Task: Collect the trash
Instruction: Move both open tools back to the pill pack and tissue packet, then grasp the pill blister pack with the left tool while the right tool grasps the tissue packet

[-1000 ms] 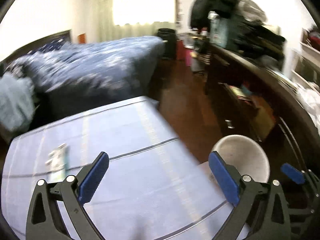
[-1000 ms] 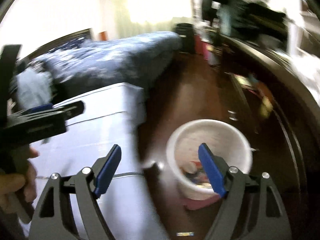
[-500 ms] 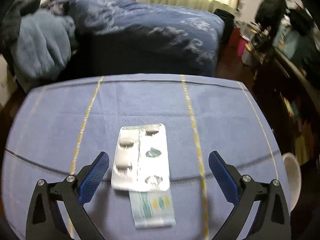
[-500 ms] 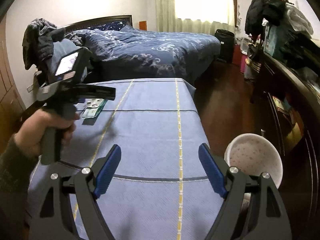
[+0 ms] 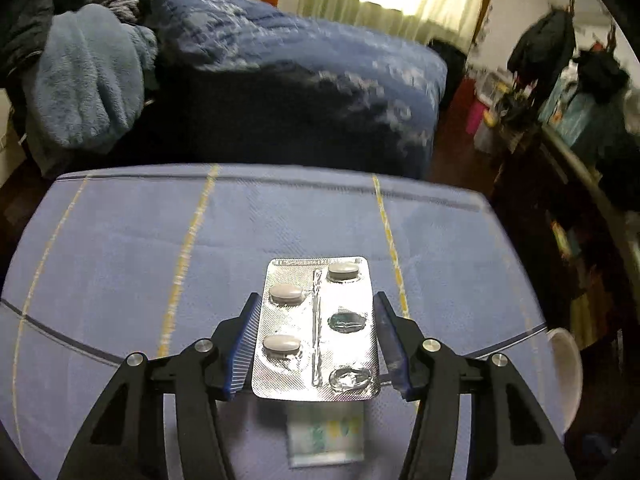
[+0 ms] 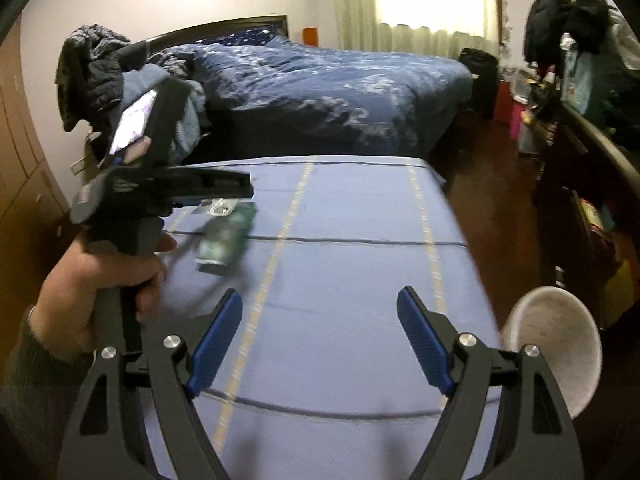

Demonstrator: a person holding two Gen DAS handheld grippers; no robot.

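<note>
Pinching blister pack [image 5: 316, 330] by its long edges between left gripper [image 5: 316, 348] fingers, just above the counter [image 5: 120, 248]; light, thin, bendy foil. Right gripper [image 6: 320, 340] fingers spread, empty.

A silver foil blister pack [image 5: 316, 328] with three whole oval tablets and three burst, empty pockets sits level between the blue-padded fingers [image 5: 244, 344], its long edges against them. Beneath its near end, a small pale green-printed paper packet [image 5: 326, 436] lies flat on the blue striped bench [image 5: 120, 248]. A white round plastic bin [image 6: 556, 348] stands on the floor beside the bench.
</note>
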